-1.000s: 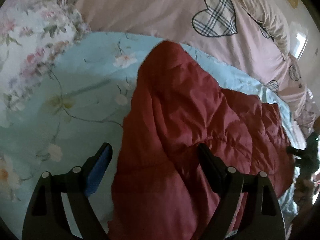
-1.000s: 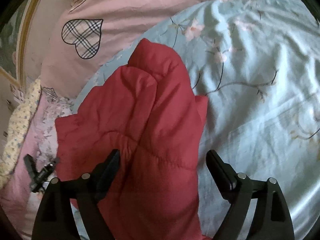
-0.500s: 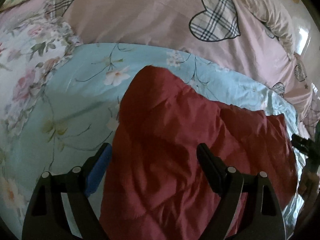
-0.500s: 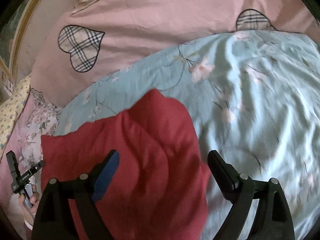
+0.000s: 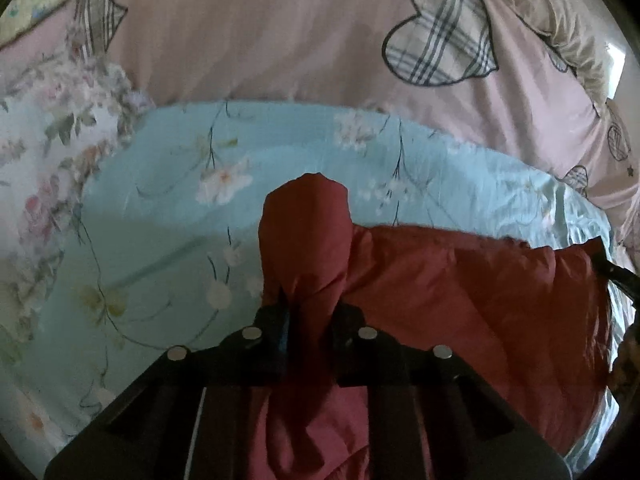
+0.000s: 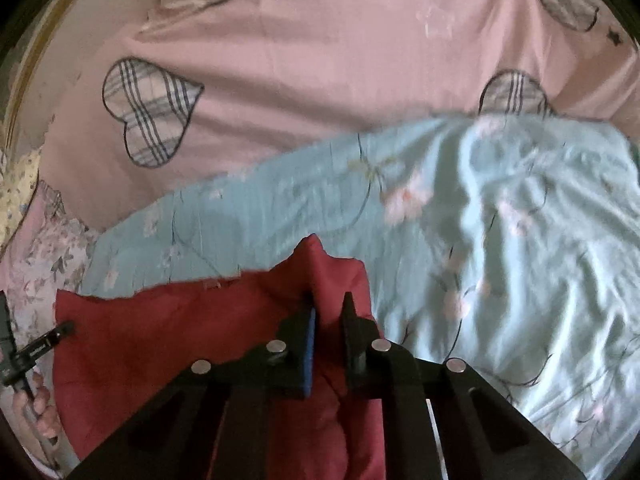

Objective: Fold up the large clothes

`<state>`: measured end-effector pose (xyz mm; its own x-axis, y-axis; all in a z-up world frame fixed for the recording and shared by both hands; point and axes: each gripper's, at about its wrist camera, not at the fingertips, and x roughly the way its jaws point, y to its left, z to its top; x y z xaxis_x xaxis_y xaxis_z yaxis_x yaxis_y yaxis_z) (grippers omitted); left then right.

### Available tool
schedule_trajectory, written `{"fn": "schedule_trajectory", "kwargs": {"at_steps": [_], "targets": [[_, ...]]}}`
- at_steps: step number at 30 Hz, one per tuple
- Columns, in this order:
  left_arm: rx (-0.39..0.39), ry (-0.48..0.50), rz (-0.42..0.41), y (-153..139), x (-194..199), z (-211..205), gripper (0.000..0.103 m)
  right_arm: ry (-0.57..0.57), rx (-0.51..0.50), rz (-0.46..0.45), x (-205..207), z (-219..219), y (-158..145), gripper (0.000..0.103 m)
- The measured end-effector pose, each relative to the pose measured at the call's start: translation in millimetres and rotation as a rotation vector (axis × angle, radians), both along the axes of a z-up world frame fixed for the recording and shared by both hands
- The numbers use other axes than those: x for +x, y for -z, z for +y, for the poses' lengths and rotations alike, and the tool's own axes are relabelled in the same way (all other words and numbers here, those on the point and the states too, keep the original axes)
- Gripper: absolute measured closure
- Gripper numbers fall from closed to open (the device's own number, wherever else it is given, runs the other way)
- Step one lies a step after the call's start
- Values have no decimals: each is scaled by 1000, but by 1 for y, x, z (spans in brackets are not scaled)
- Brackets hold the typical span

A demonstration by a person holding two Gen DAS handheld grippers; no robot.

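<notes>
A red quilted jacket (image 5: 460, 292) lies on a light blue floral bedspread (image 5: 168, 216). My left gripper (image 5: 310, 316) is shut on a bunched fold of the jacket that sticks up between its fingers. In the right wrist view the jacket (image 6: 168, 340) spreads to the left, and my right gripper (image 6: 330, 320) is shut on a raised corner of the jacket near its right edge. The left gripper (image 6: 24, 356) and the hand holding it show at the far left of that view.
A pink duvet (image 5: 280, 32) with plaid heart patches lies behind the blue bedspread (image 6: 500, 240). A floral pillow or sheet (image 5: 44, 128) lies at the left. A cream pillow (image 5: 568, 12) lies at the top right.
Both grippers have gone from wide open over the jacket to shut on folds of it. The jacket now sits lower in both views, bunched at each gripper.
</notes>
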<state>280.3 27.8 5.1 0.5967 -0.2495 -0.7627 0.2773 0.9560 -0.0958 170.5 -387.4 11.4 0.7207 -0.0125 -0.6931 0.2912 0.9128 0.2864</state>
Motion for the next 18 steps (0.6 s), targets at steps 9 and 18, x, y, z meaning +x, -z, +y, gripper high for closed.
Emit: {"fn": "schedule_trajectory", "kwargs": {"at_steps": [9, 18], "targets": [[-2, -63, 58, 12, 51, -12, 91, 96, -6, 34, 36, -14, 12, 94], [5, -77, 138, 56, 70, -16, 90, 134, 69, 121, 48, -30, 64, 96]]}}
